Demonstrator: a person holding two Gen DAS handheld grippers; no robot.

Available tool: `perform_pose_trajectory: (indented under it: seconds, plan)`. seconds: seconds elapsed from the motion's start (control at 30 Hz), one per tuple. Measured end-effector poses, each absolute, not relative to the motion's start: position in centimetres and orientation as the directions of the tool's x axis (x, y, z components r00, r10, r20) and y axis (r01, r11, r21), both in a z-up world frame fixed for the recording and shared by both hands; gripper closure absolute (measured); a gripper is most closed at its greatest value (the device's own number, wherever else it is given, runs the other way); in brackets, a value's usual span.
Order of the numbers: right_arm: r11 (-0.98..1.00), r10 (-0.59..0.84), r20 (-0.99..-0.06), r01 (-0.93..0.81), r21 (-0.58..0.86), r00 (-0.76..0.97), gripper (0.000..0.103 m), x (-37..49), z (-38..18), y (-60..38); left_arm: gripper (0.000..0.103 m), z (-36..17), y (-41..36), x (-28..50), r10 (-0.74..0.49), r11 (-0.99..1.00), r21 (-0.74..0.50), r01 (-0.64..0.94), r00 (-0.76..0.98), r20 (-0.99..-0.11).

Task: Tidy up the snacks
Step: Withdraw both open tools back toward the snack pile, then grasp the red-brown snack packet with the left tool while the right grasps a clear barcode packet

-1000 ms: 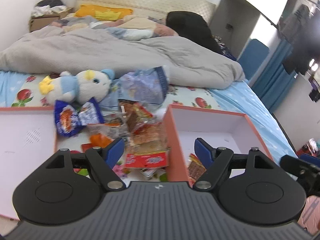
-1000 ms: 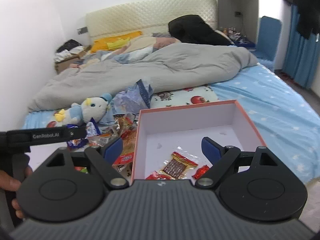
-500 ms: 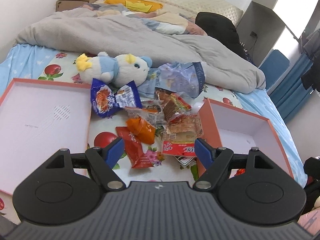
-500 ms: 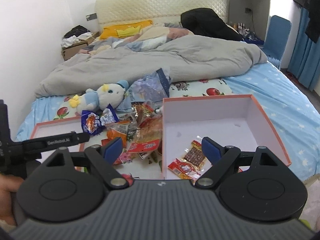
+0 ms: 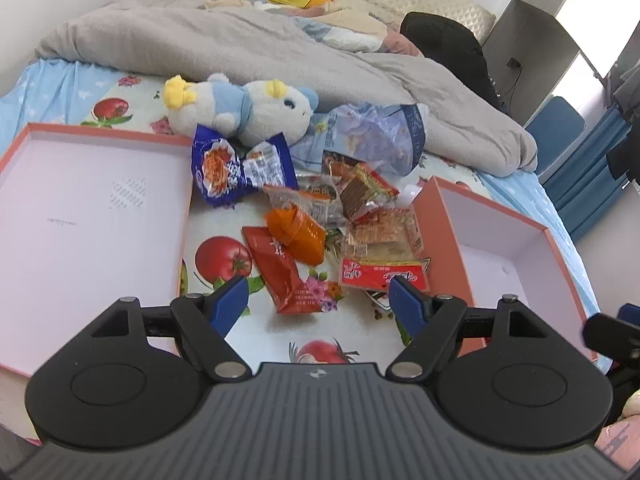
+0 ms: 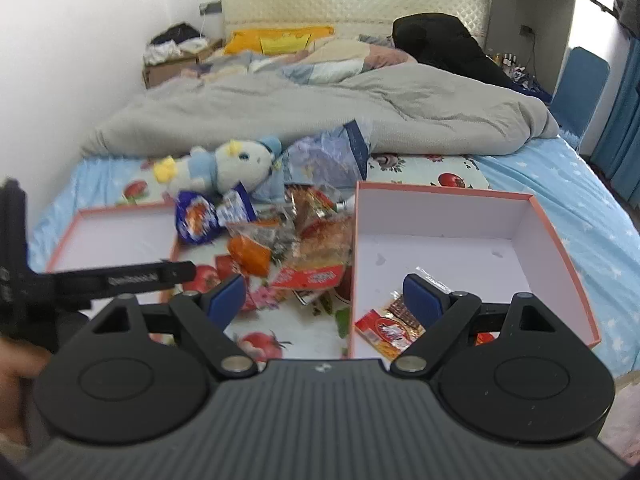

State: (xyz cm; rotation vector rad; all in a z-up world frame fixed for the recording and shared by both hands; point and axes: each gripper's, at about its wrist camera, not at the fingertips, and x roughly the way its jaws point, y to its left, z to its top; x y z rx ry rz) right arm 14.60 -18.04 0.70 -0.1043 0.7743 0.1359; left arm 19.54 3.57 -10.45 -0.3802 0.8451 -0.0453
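A heap of snack packets (image 5: 340, 220) lies on the bedsheet between two orange-rimmed white boxes. Closest to my left gripper (image 5: 318, 300) is a flat red packet (image 5: 282, 276), just beyond its open, empty fingers. A blue packet (image 5: 236, 168) rests at the heap's far left. The shallow left box (image 5: 92, 216) holds nothing. In the right wrist view, my right gripper (image 6: 326, 300) hangs open and empty above the near-left corner of the deeper right box (image 6: 552, 248), which contains a few packets (image 6: 390, 326). The heap (image 6: 288, 240) lies to its left.
A plush toy (image 5: 240, 110) and a crumpled pale-blue bag (image 5: 368, 140) sit behind the heap. A grey duvet (image 5: 260, 48) covers the far bed. The left gripper's black body (image 6: 100, 280) and a hand (image 6: 16, 368) show at the right wrist view's left edge.
Both grippers have moved toward the left and lower, so the heap now fills the left wrist view's centre and the left box has come into sight. Neither jaw has changed.
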Motion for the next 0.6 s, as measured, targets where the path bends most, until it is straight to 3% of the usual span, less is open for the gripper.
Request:
perform_pose_trajectory:
  seconds: [0.1,0.27,0.6]
  plan:
    - [0.98,0.11,-0.729,-0.194,-0.032,0.676,0.016,16.0,-0.8,-18.4,0.022,-11.8,3.4,19.8,-0.2,0.929,-0.353,-0.106,0.659,-0.725]
    - [0.968,0.227,-0.758,-0.229,0.105,0.612,0.016,18.9,-2.8,-19.9,0.022,-14.0,3.2,20.6,-0.223,0.924,-0.37,-0.096,0.652,-0.725]
    - [0.928,0.325,-0.762,-0.346,0.141,0.561,0.016,24.6,-5.0,-18.8,0.022,-18.0,3.2,23.3,-0.245,0.914,-0.394,-0.099,0.639,-0.729]
